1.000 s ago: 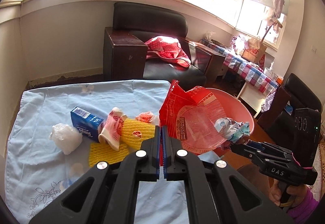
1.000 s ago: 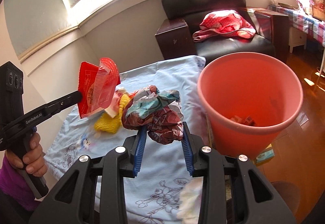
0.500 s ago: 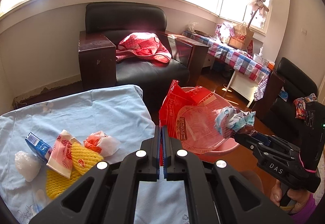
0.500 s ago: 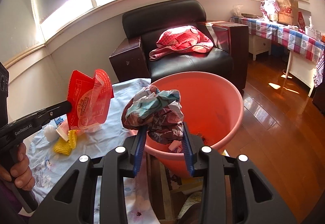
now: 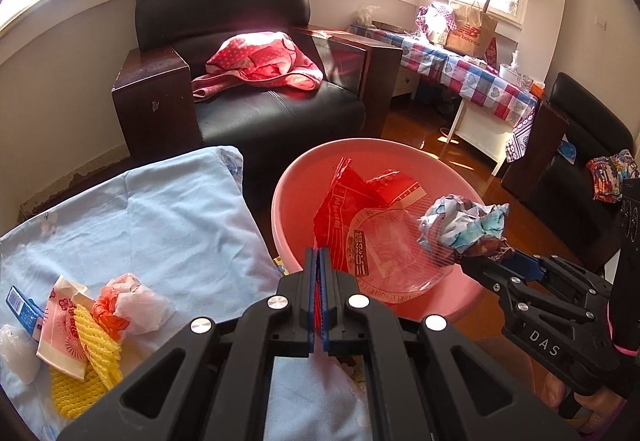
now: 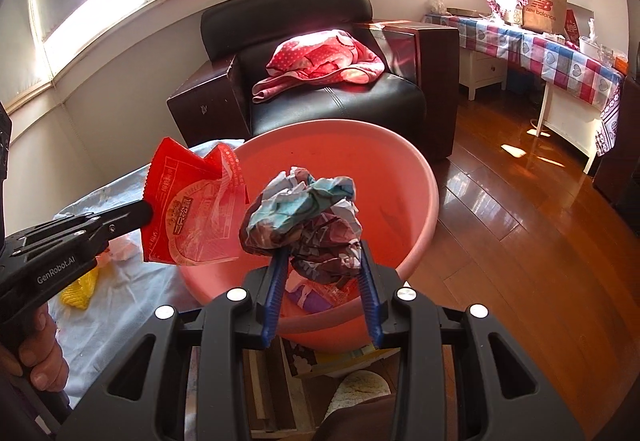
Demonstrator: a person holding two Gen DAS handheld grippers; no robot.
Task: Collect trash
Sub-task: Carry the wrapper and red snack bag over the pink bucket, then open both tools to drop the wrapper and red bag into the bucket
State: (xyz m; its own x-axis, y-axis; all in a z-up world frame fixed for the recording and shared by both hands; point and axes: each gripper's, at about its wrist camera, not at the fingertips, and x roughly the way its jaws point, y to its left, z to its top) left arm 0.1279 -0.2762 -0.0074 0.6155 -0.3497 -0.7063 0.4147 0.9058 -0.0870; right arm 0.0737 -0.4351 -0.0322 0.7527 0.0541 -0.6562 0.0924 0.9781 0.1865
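Note:
My left gripper [image 5: 319,257] is shut on a red snack wrapper [image 5: 360,217] and holds it over the pink bucket [image 5: 288,201]. My right gripper [image 6: 324,261] is shut on a crumpled paper ball [image 6: 304,217] and holds it above the same bucket [image 6: 400,177], whose bottom holds some trash. The right gripper with the ball [image 5: 464,225] shows at the right of the left wrist view. The left gripper with the wrapper [image 6: 192,205] shows at the left of the right wrist view.
On the light blue cloth [image 5: 160,217] lie yellow foam netting [image 5: 88,361], a pink and white wrapper [image 5: 60,321], a blue carton [image 5: 22,305] and crumpled plastic [image 5: 132,301]. A black armchair [image 5: 256,97] stands behind. A checked table [image 5: 472,77] stands at the right on the wood floor.
Both grippers have swung right, from over the cloth to above the pink bucket, each still holding its piece of trash.

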